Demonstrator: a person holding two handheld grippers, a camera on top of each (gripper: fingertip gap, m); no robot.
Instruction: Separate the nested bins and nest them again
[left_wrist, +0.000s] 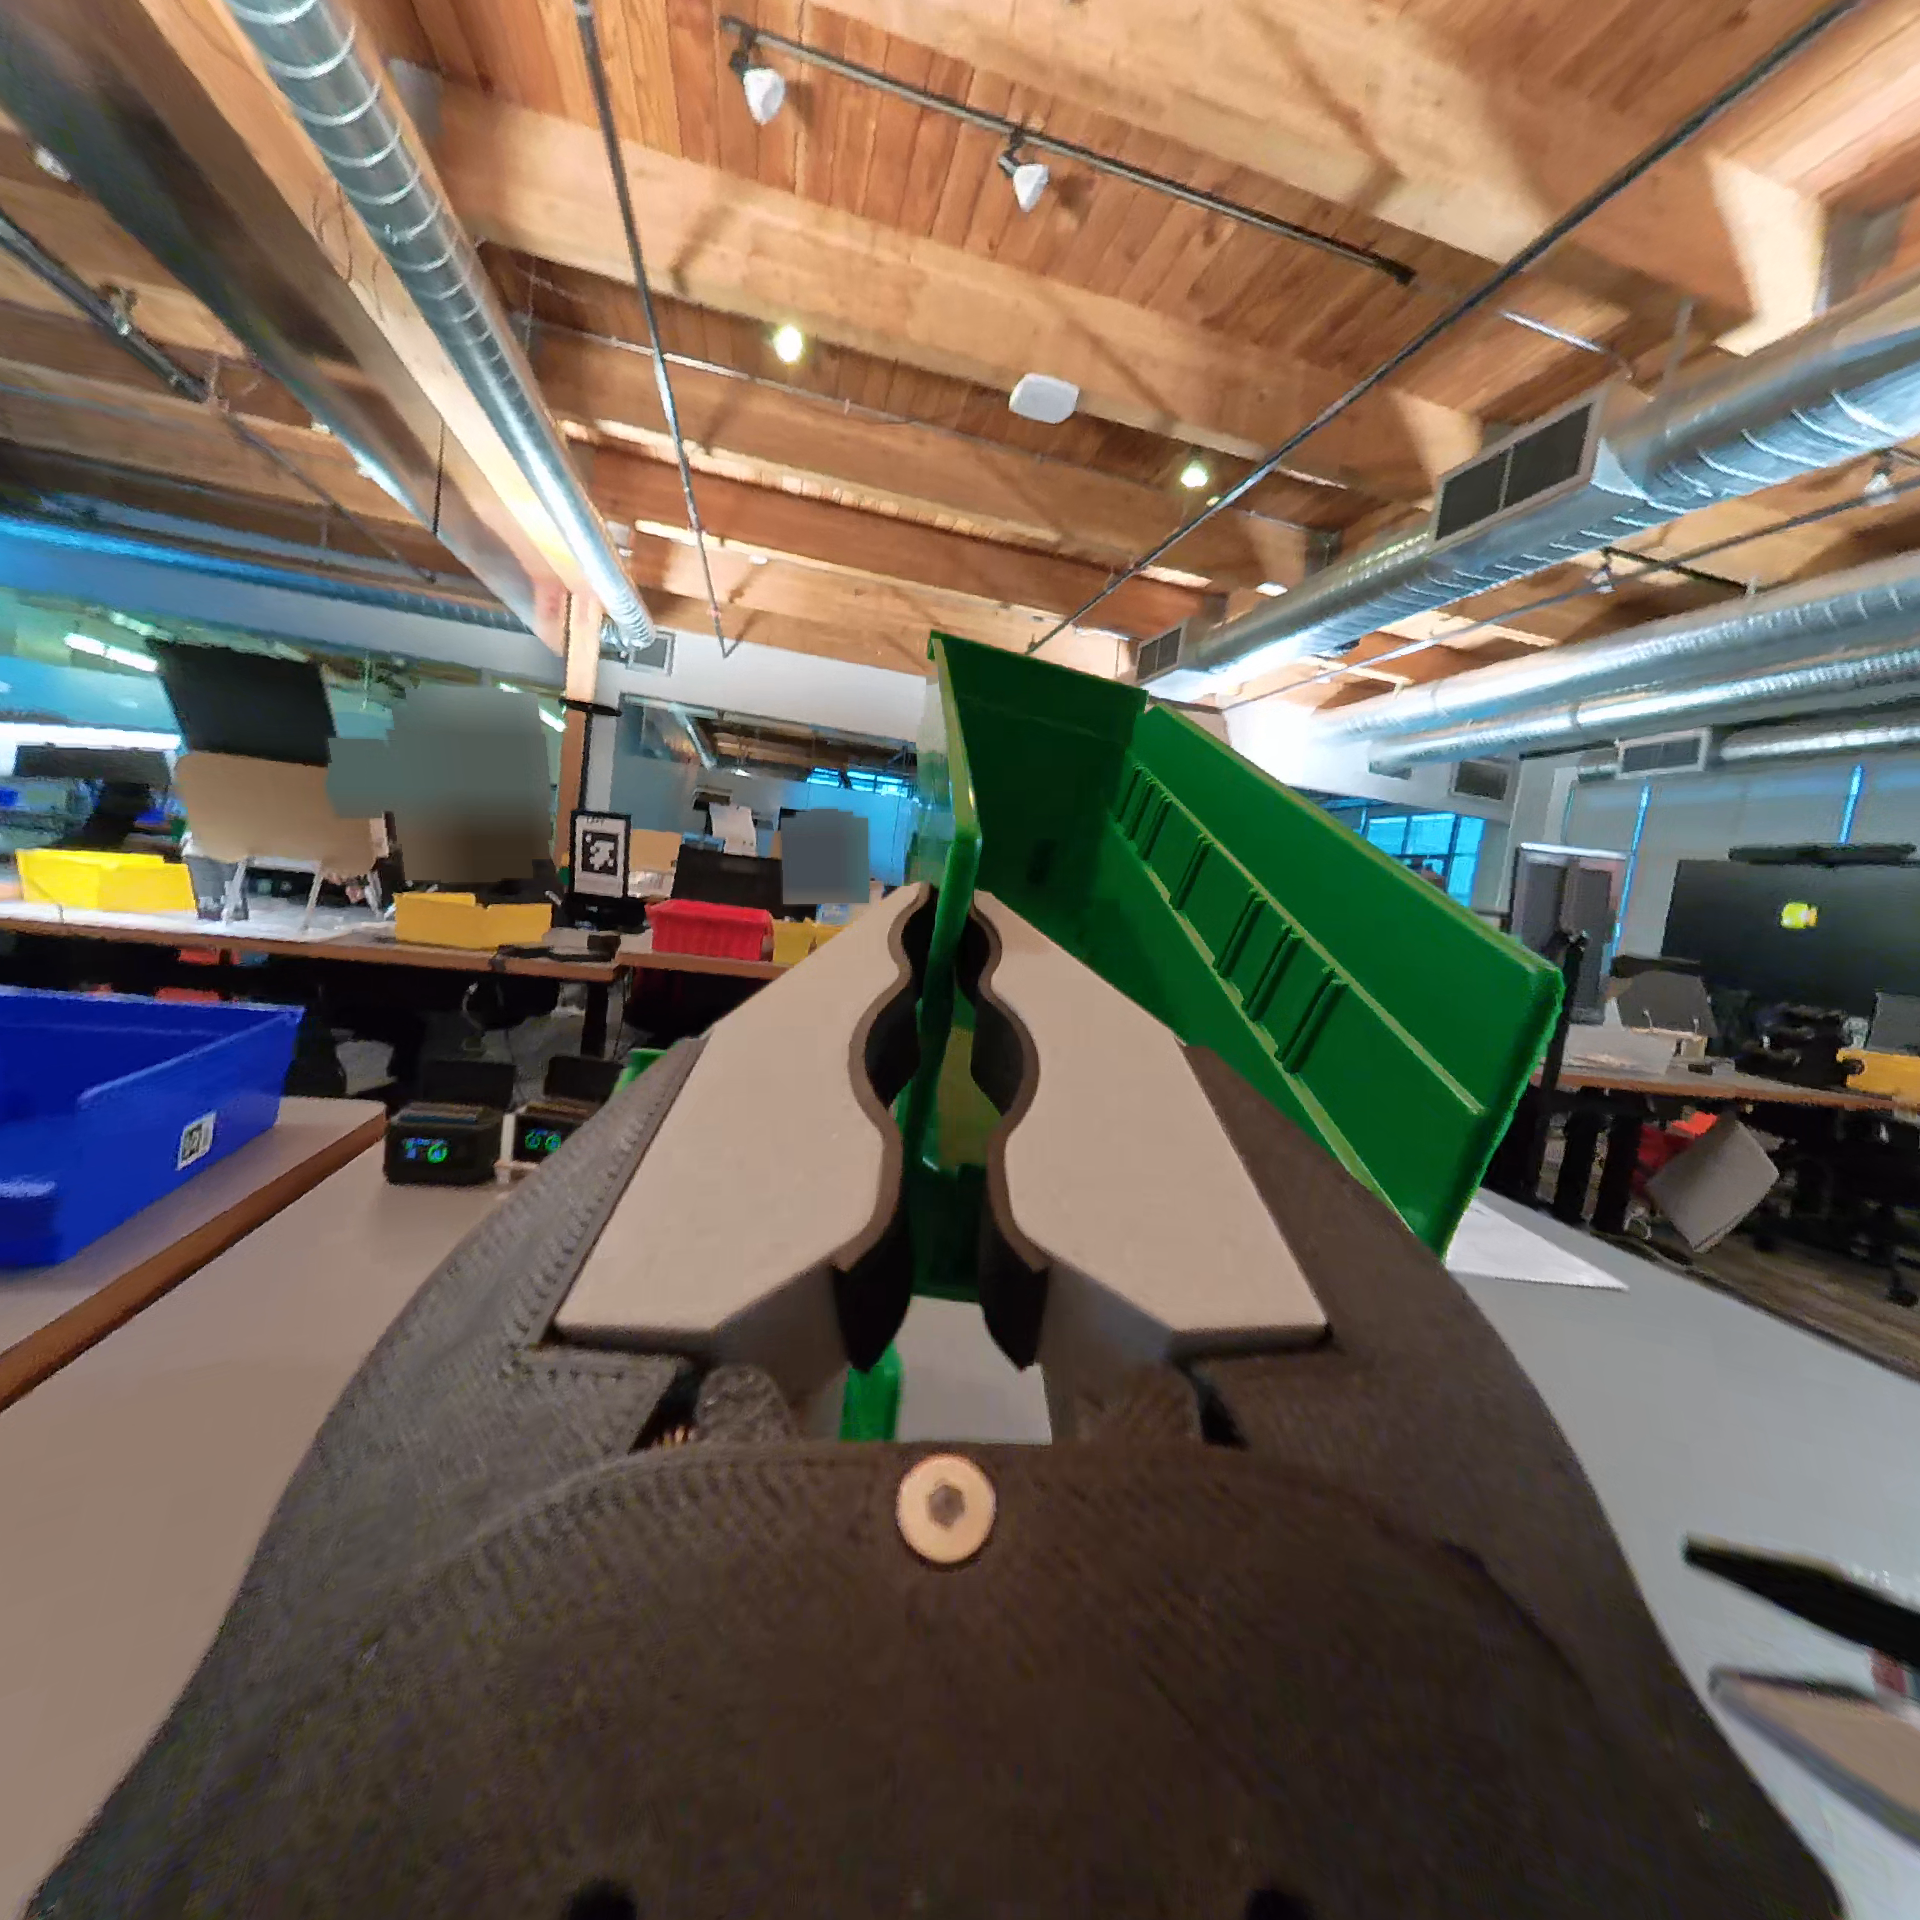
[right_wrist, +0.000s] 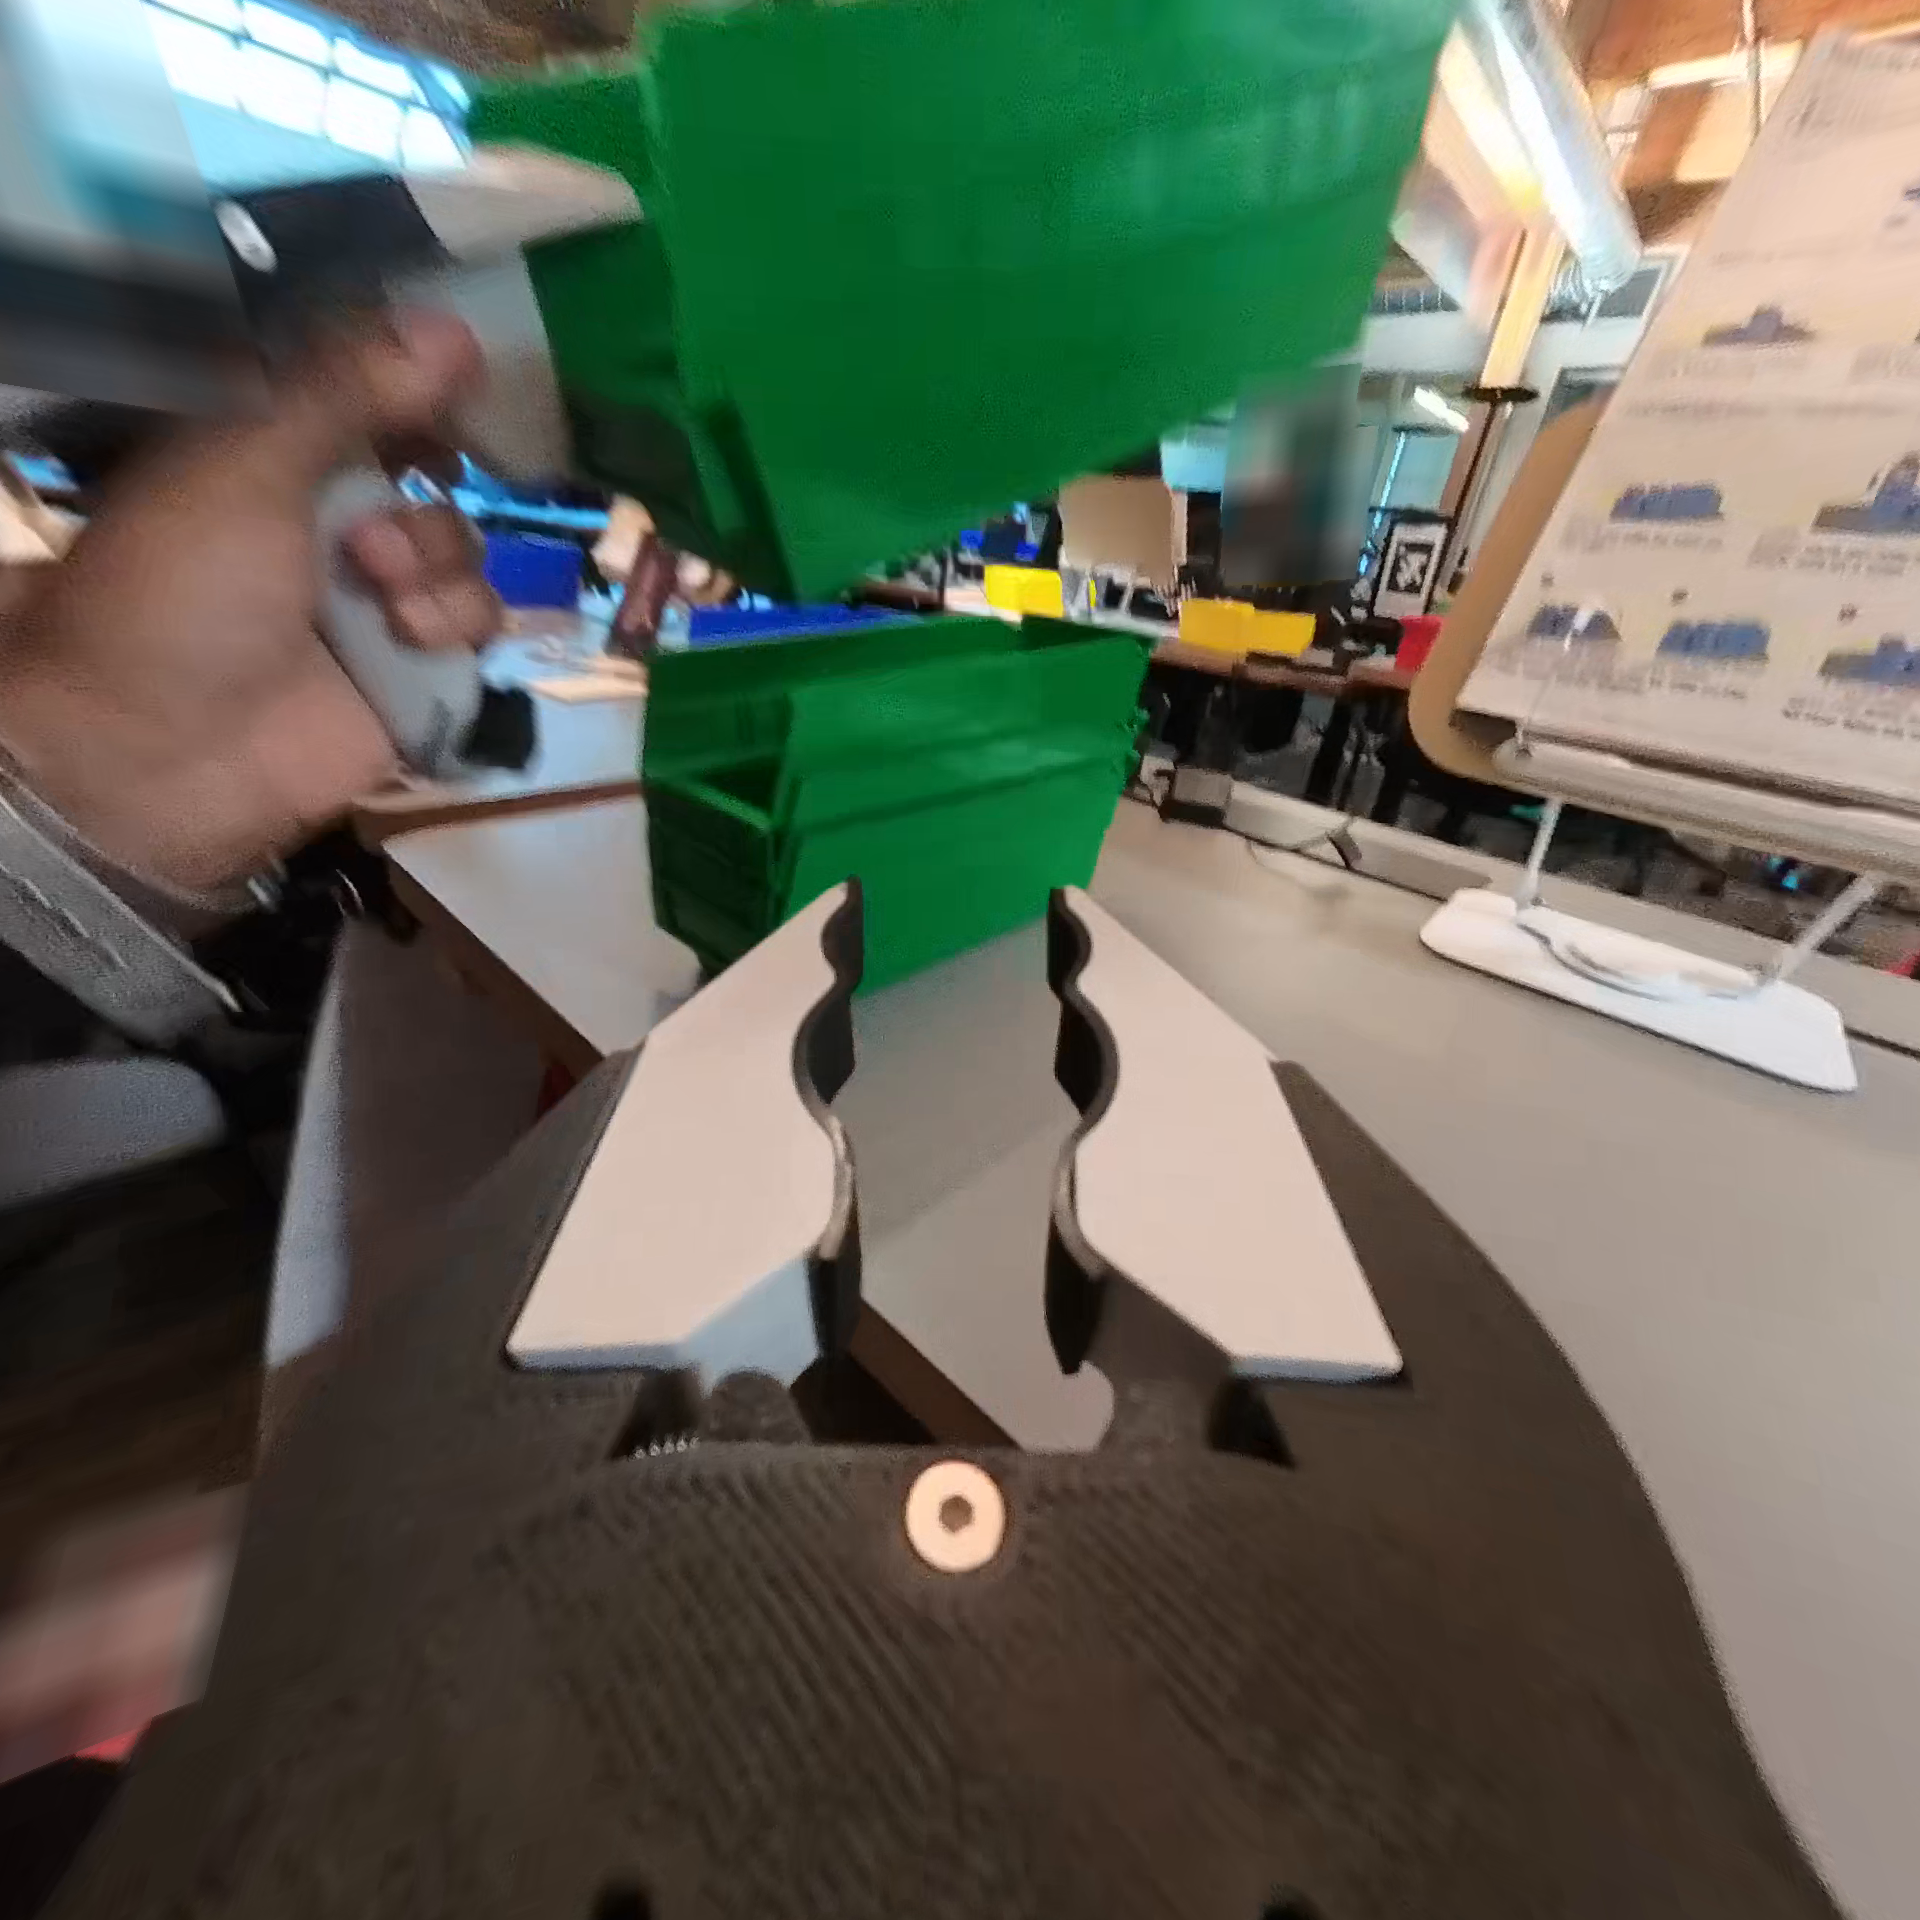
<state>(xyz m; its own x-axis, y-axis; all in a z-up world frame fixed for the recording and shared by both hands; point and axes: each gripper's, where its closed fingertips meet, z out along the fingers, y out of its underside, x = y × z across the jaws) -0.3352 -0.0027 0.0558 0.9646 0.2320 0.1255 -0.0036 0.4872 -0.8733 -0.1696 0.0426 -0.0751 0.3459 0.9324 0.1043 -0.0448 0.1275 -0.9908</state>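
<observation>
My left gripper (left_wrist: 948, 920) is shut on the end wall of a green bin (left_wrist: 1226, 914) and holds it lifted and tilted above the grey table (left_wrist: 208, 1455). In the right wrist view the same lifted green bin (right_wrist: 997, 270) hangs blurred above a stack of nested green bins (right_wrist: 894, 790) that stands on the table. My right gripper (right_wrist: 956, 904) is open and empty, low over the table, just short of the stack. A person's hand (right_wrist: 208, 623) holding the left gripper shows blurred at the left.
A blue bin (left_wrist: 125, 1112) sits on a neighbouring table at the left. Small black devices (left_wrist: 447, 1138) stand beyond the table edge. A poster board on a white stand (right_wrist: 1642, 977) is on the table at the right. Yellow and red bins sit on far desks.
</observation>
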